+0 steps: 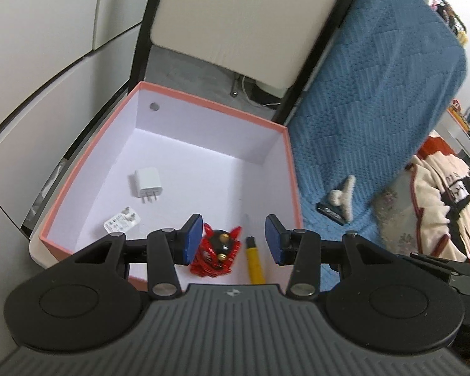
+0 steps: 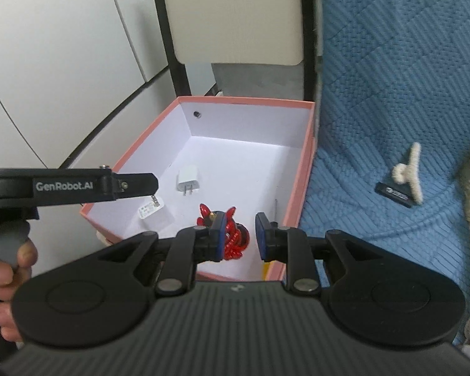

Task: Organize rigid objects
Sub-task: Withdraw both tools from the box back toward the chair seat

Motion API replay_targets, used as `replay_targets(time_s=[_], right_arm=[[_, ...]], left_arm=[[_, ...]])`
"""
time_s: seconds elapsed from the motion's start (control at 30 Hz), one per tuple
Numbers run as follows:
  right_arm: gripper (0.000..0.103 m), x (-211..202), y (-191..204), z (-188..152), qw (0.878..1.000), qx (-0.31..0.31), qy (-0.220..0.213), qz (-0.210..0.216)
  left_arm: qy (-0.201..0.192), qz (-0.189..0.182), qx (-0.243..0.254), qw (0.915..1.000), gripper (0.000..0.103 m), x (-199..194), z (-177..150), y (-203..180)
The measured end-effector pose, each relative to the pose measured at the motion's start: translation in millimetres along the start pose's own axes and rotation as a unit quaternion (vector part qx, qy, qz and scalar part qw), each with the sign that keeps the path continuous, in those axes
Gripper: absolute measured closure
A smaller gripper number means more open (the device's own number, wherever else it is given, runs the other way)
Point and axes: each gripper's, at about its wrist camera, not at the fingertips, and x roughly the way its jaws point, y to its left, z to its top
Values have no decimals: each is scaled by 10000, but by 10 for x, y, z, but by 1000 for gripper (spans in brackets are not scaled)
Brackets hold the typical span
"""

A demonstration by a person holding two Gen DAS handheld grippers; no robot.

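A pink box [image 1: 293, 169] with a white inside holds a white charger [image 1: 148, 185], a white plug adapter [image 1: 122, 221], a red and black toy [image 1: 217, 249] and a yellow utility knife [image 1: 254, 258]. My left gripper [image 1: 233, 238] is open and empty above the box's near side, over the toy. My right gripper [image 2: 237, 235] is open and empty, also above the box [image 2: 300, 185] and the toy [image 2: 232, 235]. The charger [image 2: 188, 181] and adapter [image 2: 150, 208] show there too. A white hair claw [image 2: 409, 170] and a black card [image 2: 394, 194] lie on the blue blanket.
The blue knitted blanket [image 1: 376, 94] lies right of the box, with the hair claw [image 1: 343, 197] on it. A cream chair back [image 1: 235, 15] with a black frame stands behind the box. White cabinet doors [image 1: 31, 78] are on the left. Red and cream clothing [image 1: 445, 200] lies far right.
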Motion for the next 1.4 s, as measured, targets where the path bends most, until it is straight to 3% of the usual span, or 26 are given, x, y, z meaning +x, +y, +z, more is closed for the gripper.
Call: replay_targets(time_s=[0.27, 0.67, 1.07, 1.33, 1.4], right_arm=[[78, -490, -243, -234, 9993, 201, -298, -33], [78, -1053, -682, -675, 9970, 310, -548, -458], [78, -1387, -1092, -1070, 9932, 639, -632, -743], [78, -1293, -1351, -1149, 9909, 772, -609, -917], [78, -1239, -1411, -1149, 9906, 788, -598, -940]], left_arm=[[-172, -260, 253, 9992, 53, -387, -242, -499], [-80, -442, 654, 9968, 53, -528, -732, -1094], [171, -651, 1059, 9921, 53, -410, -1068, -1563], [343, -691, 1058, 9914, 53, -106, -1016, -1745], [396, -704, 1048, 9912, 48, -4, -988, -1783]])
